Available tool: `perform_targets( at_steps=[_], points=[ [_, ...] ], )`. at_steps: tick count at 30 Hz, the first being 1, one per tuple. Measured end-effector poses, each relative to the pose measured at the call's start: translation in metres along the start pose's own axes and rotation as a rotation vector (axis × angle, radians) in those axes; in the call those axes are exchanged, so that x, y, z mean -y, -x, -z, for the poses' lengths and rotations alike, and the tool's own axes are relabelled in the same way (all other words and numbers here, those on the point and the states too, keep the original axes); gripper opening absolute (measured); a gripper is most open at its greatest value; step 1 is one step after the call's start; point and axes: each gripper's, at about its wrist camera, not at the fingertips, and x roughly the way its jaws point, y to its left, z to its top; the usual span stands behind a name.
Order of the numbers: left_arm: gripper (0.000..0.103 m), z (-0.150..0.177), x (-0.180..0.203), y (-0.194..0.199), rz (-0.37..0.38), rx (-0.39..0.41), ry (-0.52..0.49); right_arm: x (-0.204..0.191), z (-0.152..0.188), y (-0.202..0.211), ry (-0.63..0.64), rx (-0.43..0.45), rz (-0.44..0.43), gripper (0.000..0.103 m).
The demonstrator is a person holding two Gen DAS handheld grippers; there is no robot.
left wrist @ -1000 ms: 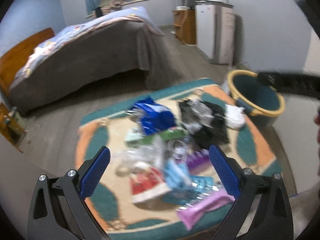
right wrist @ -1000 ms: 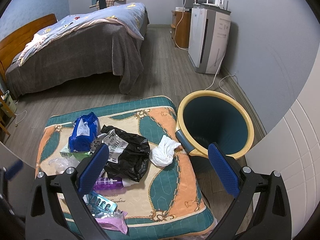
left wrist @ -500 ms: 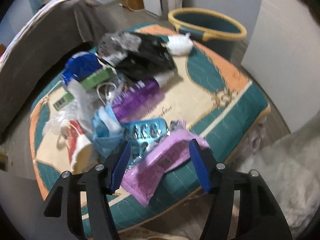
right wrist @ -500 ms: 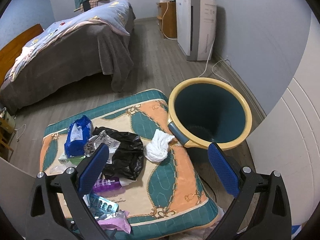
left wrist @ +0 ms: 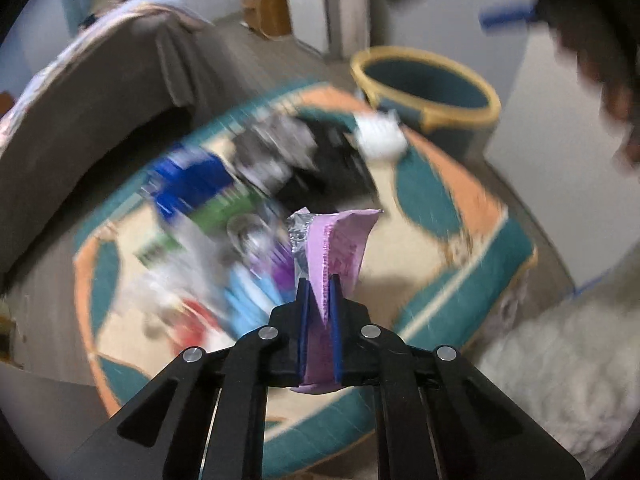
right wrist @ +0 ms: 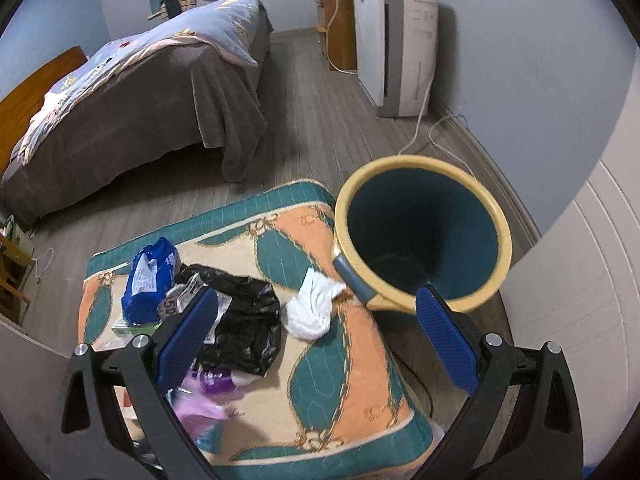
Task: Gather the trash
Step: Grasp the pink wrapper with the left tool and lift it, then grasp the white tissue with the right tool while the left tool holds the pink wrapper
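The left gripper (left wrist: 318, 280) has its jaws closing, and its pads press on a pink wrapper (left wrist: 340, 244) that sticks up from between them above the patterned cushion (left wrist: 460, 312). The wrapper also shows in the right wrist view (right wrist: 196, 408) at the lower left. More trash lies on the cushion (right wrist: 360, 380): a blue packet (right wrist: 150, 276), a black bag (right wrist: 248, 320), a white tissue (right wrist: 312, 308) and a purple bottle (right wrist: 216, 380). A teal bin with a yellow rim (right wrist: 420, 164) stands beside the cushion. My right gripper (right wrist: 316, 296) hangs open above the tissue and bin, holding nothing.
A bed with a grey cover (right wrist: 160, 92) stands behind the cushion. A white appliance (right wrist: 396, 40) with a trailing cable is against the far wall. A white panelled wall (right wrist: 580, 280) is to the right. A hand (left wrist: 600, 60) shows blurred at upper right.
The left gripper dropped onto the pink wrapper at the cushion's near edge, shut on it and lifted it. The right gripper shifted a little toward the bin and stayed open.
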Motion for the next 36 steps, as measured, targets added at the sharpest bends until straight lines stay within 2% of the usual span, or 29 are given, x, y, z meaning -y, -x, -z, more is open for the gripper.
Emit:
perform_targets(
  at_steps=[6,10,14,19,23,25,26,27,29,33,36],
  points=[
    [0.010,-0.061,-0.055,0.045,-0.044,0.120,0.080,-0.003,-0.007,-0.029,0.028,-0.051,-0.031,0.097],
    [0.010,-0.078,-0.083,0.048,-0.087,0.160,0.128,0.000,-0.007,-0.057,-0.012,-0.125,-0.048,0.096],
    [0.010,-0.081,-0.100,0.028,-0.054,0.162,0.231,0.000,-0.001,-0.090,-0.014,-0.213,-0.027,0.083],
    [0.010,-0.088,-0.102,0.019,-0.050,0.175,0.209,-0.006,0.012,-0.125,0.020,-0.296,0.007,0.073],
    [0.010,-0.090,-0.106,0.014,-0.038,0.177,0.231,-0.015,0.029,-0.147,0.085,-0.356,0.051,0.062],
    [0.010,-0.089,-0.108,0.013,-0.032,0.176,0.237,-0.015,0.035,-0.156,0.089,-0.393,0.064,0.053],
    [0.010,-0.089,-0.109,0.012,-0.030,0.176,0.238,-0.015,0.037,-0.158,0.088,-0.404,0.056,0.044],
    [0.010,-0.089,-0.111,0.011,-0.029,0.175,0.240,-0.015,0.037,-0.159,0.092,-0.407,0.053,0.034],
    [0.010,-0.089,-0.113,0.011,-0.028,0.176,0.245,-0.017,0.036,-0.157,0.105,-0.399,0.048,0.021],
    [0.010,-0.089,-0.115,0.011,-0.021,0.177,0.260,-0.016,0.026,-0.140,0.078,-0.371,0.024,0.016],
    [0.010,-0.089,-0.114,0.012,-0.025,0.177,0.258,-0.023,0.012,-0.115,0.125,-0.305,0.027,0.016]
  ],
)
